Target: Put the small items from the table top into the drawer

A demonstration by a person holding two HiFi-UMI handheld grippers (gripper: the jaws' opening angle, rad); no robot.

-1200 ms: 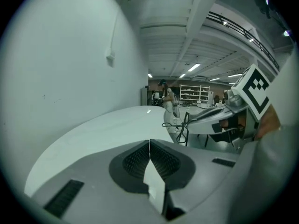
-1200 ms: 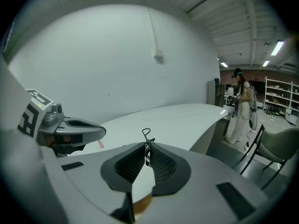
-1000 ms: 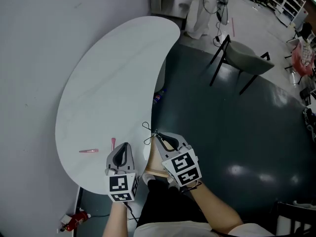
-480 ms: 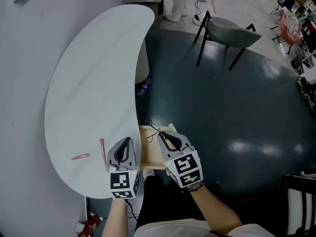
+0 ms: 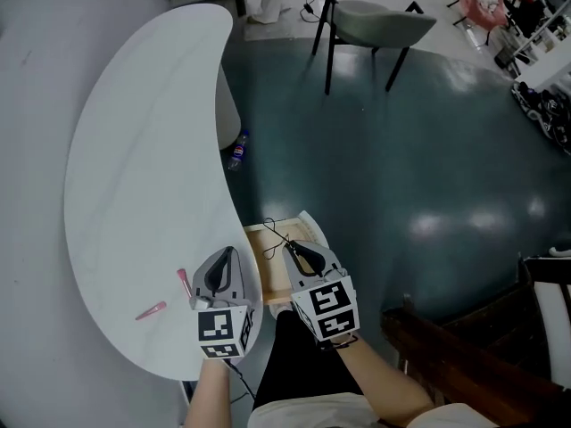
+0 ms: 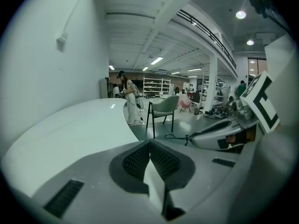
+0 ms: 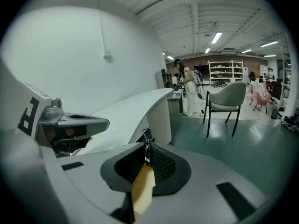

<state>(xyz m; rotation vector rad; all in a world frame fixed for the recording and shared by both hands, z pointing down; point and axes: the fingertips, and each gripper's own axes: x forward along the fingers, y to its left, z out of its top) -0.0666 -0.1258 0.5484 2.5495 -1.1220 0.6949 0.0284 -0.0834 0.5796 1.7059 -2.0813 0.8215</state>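
Pressed nearly together, the right hand-held gripper (image 7: 147, 152) pinches a thin black looped piece (image 7: 146, 140) at its jaw tips. Whether this is a cord or a wire clip is too fine to tell. In the head view the loop sticks out ahead of the jaws, and the gripper hangs over the open drawer (image 5: 268, 276). The drawer's pale wooden inside shows just under the curved edge of the counter (image 5: 134, 168).

Just to its left, the left hand-held gripper (image 6: 149, 148) has its jaws closed together with nothing between them. It hovers above the near end of the counter.

Further out on the counter lie two small pink things. A pink stick (image 5: 183, 283) lies just beside the left jaws, and a pink clip (image 5: 150, 311) lies a little farther toward the wall. Both are well short of the drawer.

The step in hand looks like delivery of the black piece. It is held over the drawer, not yet let go.

The next move calls for bringing the right jaws low inside the drawer walls and spreading them, so the light loop drops in and does not snag on a pad or catch the front edge. After that, the left side is well placed to open and take the stick first.
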